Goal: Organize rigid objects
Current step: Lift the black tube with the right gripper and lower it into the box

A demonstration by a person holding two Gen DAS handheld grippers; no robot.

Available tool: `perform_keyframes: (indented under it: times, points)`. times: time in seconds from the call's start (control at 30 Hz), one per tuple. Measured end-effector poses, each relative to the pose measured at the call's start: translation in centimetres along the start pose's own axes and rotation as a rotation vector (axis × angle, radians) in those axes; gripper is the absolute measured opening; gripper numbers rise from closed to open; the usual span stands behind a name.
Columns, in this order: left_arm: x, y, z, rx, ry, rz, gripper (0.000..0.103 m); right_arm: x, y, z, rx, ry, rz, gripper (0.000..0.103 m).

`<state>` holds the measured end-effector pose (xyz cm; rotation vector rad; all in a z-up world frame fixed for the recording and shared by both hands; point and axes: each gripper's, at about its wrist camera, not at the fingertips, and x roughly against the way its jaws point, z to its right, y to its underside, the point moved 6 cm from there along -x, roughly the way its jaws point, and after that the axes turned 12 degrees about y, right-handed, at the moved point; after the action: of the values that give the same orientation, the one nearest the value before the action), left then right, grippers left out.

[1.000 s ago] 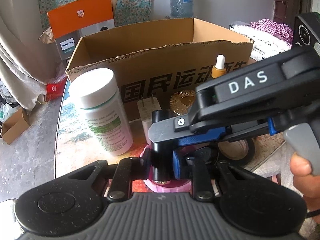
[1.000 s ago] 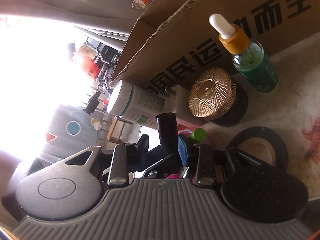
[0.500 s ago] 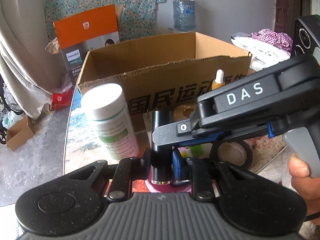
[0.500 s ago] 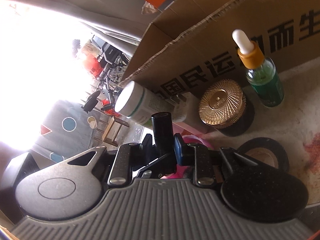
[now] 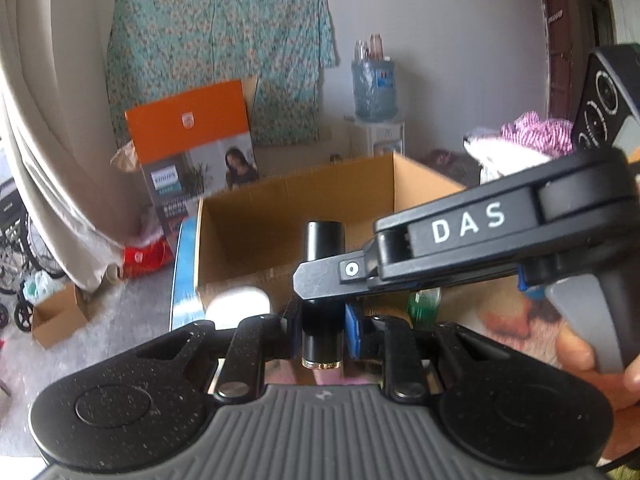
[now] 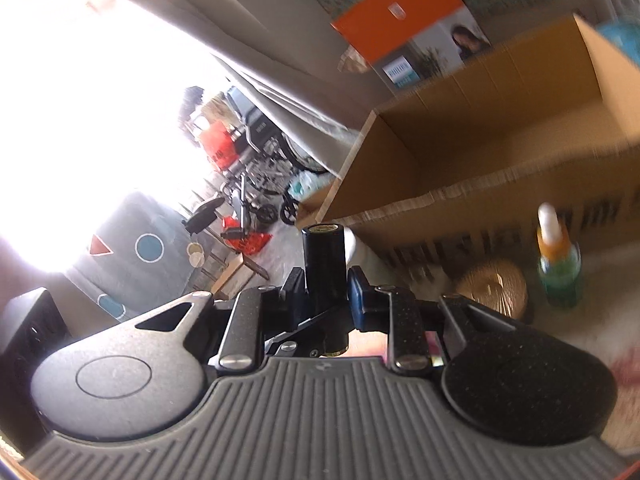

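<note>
Above the worktop (image 5: 500, 312), in front of the open cardboard box (image 5: 280, 216): black tube (image 5: 323, 248), upright, gold ring at its lower end, off the surface and level with the box's near wall. Held twice over. Left gripper (image 5: 323, 322) clamped low on the barrel, fingers (image 5: 294, 320) pressed to either side; right gripper (image 6: 326, 292) closed on the same tube a little higher, reaching across from the right in the left wrist view. No gap visible between pads and barrel in either view.

Looks like a lipstick-type case: probably light, stiff, hard-shelled, with a smooth glossy wall. Judged slippery rather than fragile, so likely to slide or pivot in a loose pinch, unlikely to crush. Best taken across the middle of the barrel, pads flat on opposite sides, away from the gold ring and from any cap seam, where a pull might separate the parts. Seam itself not discernible here.

Below and beside, on the worktop: white-capped bottle (image 5: 238, 304), gold-lidded jar (image 6: 492, 288), green dropper bottle (image 6: 558, 276), all standing just outside the box's front wall. Box interior shows bare cardboard where visible.

Probable step in hand: passing or carrying the tube toward the box. Worth letting only one grip go at a time.
</note>
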<state>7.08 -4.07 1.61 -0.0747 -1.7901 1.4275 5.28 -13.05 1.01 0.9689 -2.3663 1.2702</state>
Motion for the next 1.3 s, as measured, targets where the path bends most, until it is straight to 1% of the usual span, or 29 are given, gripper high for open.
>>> perform_keyframes:
  times: [0.13, 0.27, 0.4, 0.5, 0.57, 0.67, 0.77, 0.8, 0.93, 1.1, 1.2, 1.3]
  points:
    - [-0.3, -2.6, -0.1, -0.007, -0.008, 0.026, 0.023, 0.8, -2.5, -0.5, 0.022, -0.022, 0.046, 0.022]
    - [-1.6, -5.2, -0.6, 0.004, -0.005, 0.027, 0.023, 1.0, -5.7, -0.4, 0.032, -0.038, 0.064, 0.022]
    - [-3.2, -7.5, -1.9, 0.033, 0.009, 0.004, 0.023, 0.1, -9.4, 0.2, 0.036, -0.042, 0.041, 0.022]
    - [-5.0, -9.1, -3.3, 0.06, 0.014, -0.038, 0.023, -1.3, -11.6, 0.3, 0.036, -0.036, -0.001, 0.022]
    - [-6.3, -9.9, -4.3, 0.072, 0.013, -0.071, 0.023, -2.6, -13.3, 0.5, 0.034, -0.033, -0.048, 0.022]
    - [-8.6, -10.7, -6.2, 0.115, 0.02, -0.137, 0.023, -5.2, -15.6, 1.0, 0.028, -0.023, -0.136, 0.022]
    - [-11.3, -11.0, -8.4, 0.177, 0.03, -0.219, 0.023, -8.3, -16.8, 1.4, 0.023, -0.01, -0.226, 0.022]
    - [-12.3, -10.8, -9.2, 0.197, 0.035, -0.243, 0.023, -9.7, -17.3, 2.0, 0.006, -0.007, -0.27, 0.022]
    - [-15.8, -9.9, -11.5, 0.26, 0.037, -0.335, 0.023, -15.0, -18.0, 3.5, -0.046, 0.012, -0.399, 0.022]
    - [-19.4, -8.5, -13.1, 0.26, -0.003, -0.434, 0.023, -20.6, -18.1, 5.6, -0.091, 0.041, -0.532, 0.022]
    - [-21.2, -7.8, -13.8, 0.255, -0.027, -0.481, 0.023, -23.3, -17.8, 6.7, -0.092, 0.058, -0.58, 0.022]
    - [-22.4, -7.4, -14.1, 0.244, -0.046, -0.51, 0.023, -25.4, -17.4, 7.5, -0.099, 0.071, -0.613, 0.023]
